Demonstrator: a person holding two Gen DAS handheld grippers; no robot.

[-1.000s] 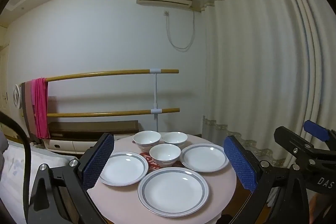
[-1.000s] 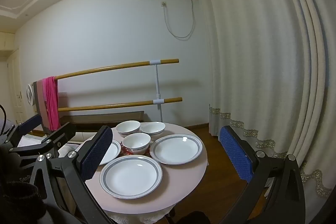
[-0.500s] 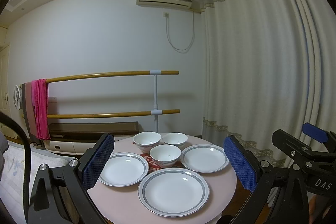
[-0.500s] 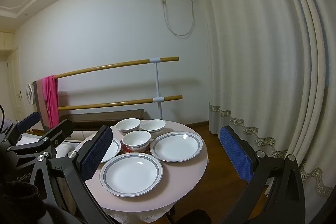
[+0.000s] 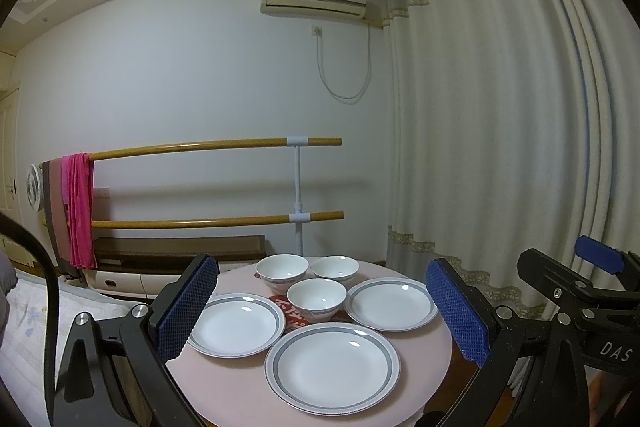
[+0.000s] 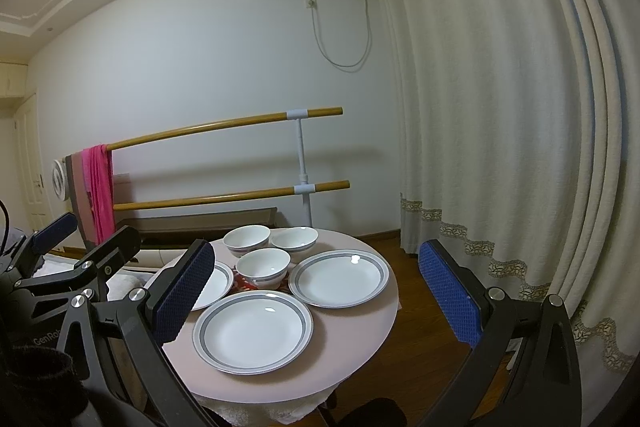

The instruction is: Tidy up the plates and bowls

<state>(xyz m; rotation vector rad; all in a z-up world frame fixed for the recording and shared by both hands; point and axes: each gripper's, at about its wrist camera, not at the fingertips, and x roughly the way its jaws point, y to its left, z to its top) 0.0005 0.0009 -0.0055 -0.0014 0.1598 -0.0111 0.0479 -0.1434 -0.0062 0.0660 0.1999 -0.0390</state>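
A round pink table [image 5: 240,387] carries three white plates with grey rims: a near one [image 5: 332,367], a left one [image 5: 236,323] and a right one [image 5: 390,303]. Three white bowls stand behind them: a front one [image 5: 316,299], a back left one [image 5: 282,269] and a back right one [image 5: 334,267]. My left gripper [image 5: 320,311] is open and empty, held above the near side of the table. My right gripper [image 6: 316,295] is open and empty too; the same plates [image 6: 253,331] and bowls [image 6: 263,267] show in its view. The right gripper also shows at the right edge of the left wrist view [image 5: 576,287].
A red printed mat [image 5: 290,311] lies under the front bowl. Behind the table stand a wooden double bar rack [image 5: 216,183] with a pink towel [image 5: 78,207], a low bench [image 5: 180,247] and a white wall. Cream curtains [image 5: 500,147] hang at the right. Wooden floor [image 6: 416,327] lies right of the table.
Both grippers have shifted slightly; the table sits a little lower and closer in the right wrist view. Nothing on the table has moved and both grippers stay open.
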